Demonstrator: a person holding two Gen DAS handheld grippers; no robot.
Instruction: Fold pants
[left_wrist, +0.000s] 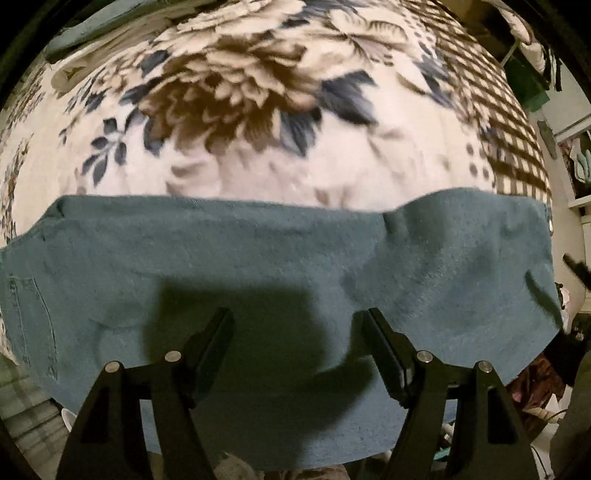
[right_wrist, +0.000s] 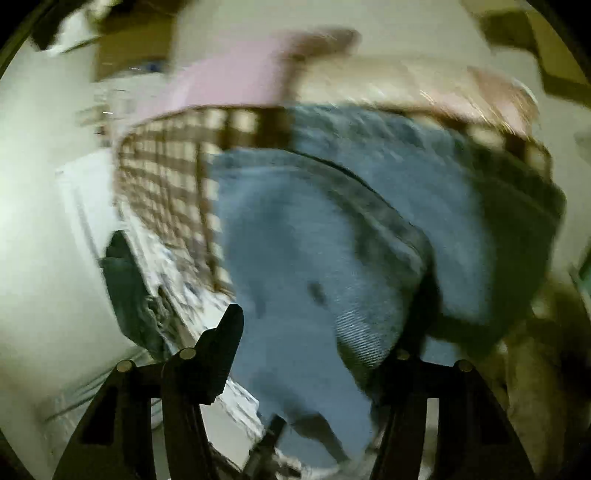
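Blue-green denim pants (left_wrist: 258, 266) lie flat in a wide band across the near edge of a floral blanket (left_wrist: 240, 110); a back pocket shows at the far left. My left gripper (left_wrist: 297, 317) hangs just above the pants with its fingers wide apart and nothing between them. In the blurred right wrist view the pants (right_wrist: 295, 229) hang bunched and folded over the bed edge, close to the lens. My right gripper (right_wrist: 317, 325) has its left finger (right_wrist: 225, 343) apart from the cloth; the right finger is hidden behind a denim fold.
The blanket has a brown checked border (left_wrist: 509, 122) on the right, which also shows in the right wrist view (right_wrist: 166, 177). Pink bedding (right_wrist: 236, 81) lies beyond it. Shelves and clutter (left_wrist: 576, 158) stand at the right of the bed.
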